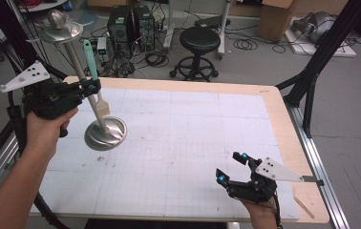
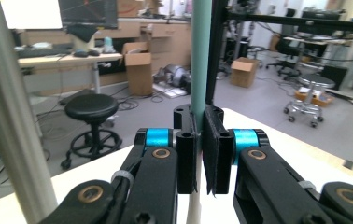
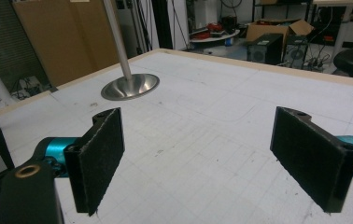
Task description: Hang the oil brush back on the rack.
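My left gripper is held above the table's far left, shut on the teal handle of a brush. The brush hangs upright, its pale bristles pointing down just above the table. In the left gripper view the teal handle rises straight between the closed pads of my left gripper. Right beside the brush stands a metal stand with a round base, a slanted pole and a dish on top. My right gripper rests open near the front right, nothing between its jaws.
The white gridded table has a wooden border. A thin wooden stick lies at its front right corner. Black frame legs stand to the right. A stool and computer towers are on the floor beyond.
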### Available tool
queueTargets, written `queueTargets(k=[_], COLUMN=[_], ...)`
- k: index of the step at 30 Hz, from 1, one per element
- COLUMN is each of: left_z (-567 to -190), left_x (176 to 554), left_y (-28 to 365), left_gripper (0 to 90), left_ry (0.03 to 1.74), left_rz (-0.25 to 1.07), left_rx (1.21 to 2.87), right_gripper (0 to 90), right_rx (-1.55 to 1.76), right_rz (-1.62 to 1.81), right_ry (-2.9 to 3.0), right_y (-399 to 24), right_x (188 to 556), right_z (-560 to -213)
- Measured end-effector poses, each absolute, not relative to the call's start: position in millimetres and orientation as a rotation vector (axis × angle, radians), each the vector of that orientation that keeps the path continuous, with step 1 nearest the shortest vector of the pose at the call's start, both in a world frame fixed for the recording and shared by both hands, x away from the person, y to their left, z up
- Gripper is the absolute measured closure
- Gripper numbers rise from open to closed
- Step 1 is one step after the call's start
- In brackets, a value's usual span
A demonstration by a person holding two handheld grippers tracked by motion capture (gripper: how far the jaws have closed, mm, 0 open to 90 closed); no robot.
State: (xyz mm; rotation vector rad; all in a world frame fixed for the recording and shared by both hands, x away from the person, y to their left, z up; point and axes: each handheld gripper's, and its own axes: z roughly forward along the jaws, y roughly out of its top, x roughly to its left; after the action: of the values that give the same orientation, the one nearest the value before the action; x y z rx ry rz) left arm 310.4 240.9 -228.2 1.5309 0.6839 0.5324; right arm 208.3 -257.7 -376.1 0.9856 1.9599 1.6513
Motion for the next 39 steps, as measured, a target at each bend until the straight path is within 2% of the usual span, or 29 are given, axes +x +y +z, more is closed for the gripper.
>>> queueTargets(k=[10, 20, 39], left_z=[-227.2, -235.9, -242.5], left_x=[307.4, 313.7, 320.0], left_y=[274.1, 299.6, 309.8], left_gripper=[84.2, 84.2, 84.2], left_ry=[0.561, 0.543, 0.543], left_rz=[0.418, 0.335, 0.294], left_rx=[1.53, 1.512, 1.504], right_gripper=[16.4, 16.4, 16.4], right_rx=[0.98, 0.979, 0.98], right_rz=[1.656, 1.655, 1.652], right_ry=[1.954, 1.97, 1.97], right_y=[-257.8, -253.2, -253.1], right_x=[207.2, 209.1, 210.4], right_z=[-375.2, -376.5, -376.8])
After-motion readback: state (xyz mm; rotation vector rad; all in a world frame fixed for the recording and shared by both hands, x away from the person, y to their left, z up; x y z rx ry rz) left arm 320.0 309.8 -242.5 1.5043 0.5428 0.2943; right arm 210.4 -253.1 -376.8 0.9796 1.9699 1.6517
